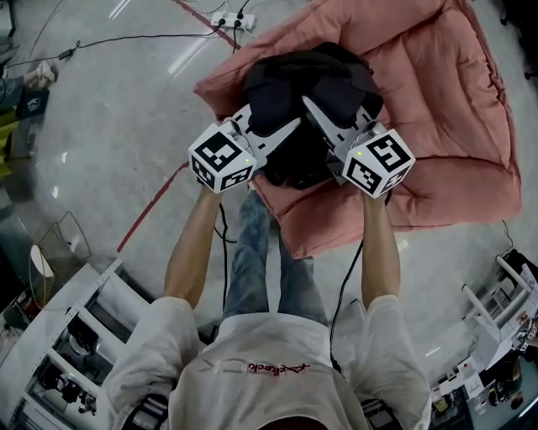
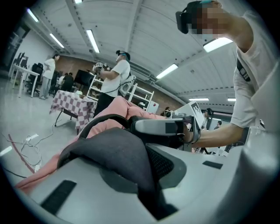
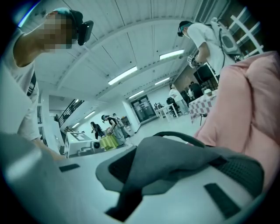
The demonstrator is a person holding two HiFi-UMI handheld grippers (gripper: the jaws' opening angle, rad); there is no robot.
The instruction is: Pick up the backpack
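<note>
A black backpack (image 1: 307,92) lies on a pink quilted cushion (image 1: 437,92) on the floor. My left gripper (image 1: 290,126) reaches into it from the near left, its jaws shut on a dark shoulder strap (image 2: 118,153) that runs between them. My right gripper (image 1: 309,105) comes in from the near right and is shut on the other strap (image 3: 175,166). Both straps show pinched between the grey jaws in the gripper views. The backpack's top handle (image 2: 103,120) arches beyond the left jaws. The two grippers cross close together over the bag.
White metal racks (image 1: 67,336) stand at the near left and near right (image 1: 496,327). A power strip with cables (image 1: 231,21) lies beyond the cushion. Red tape (image 1: 151,210) runs across the grey floor. Other people and a checkered table (image 2: 72,103) stand far off.
</note>
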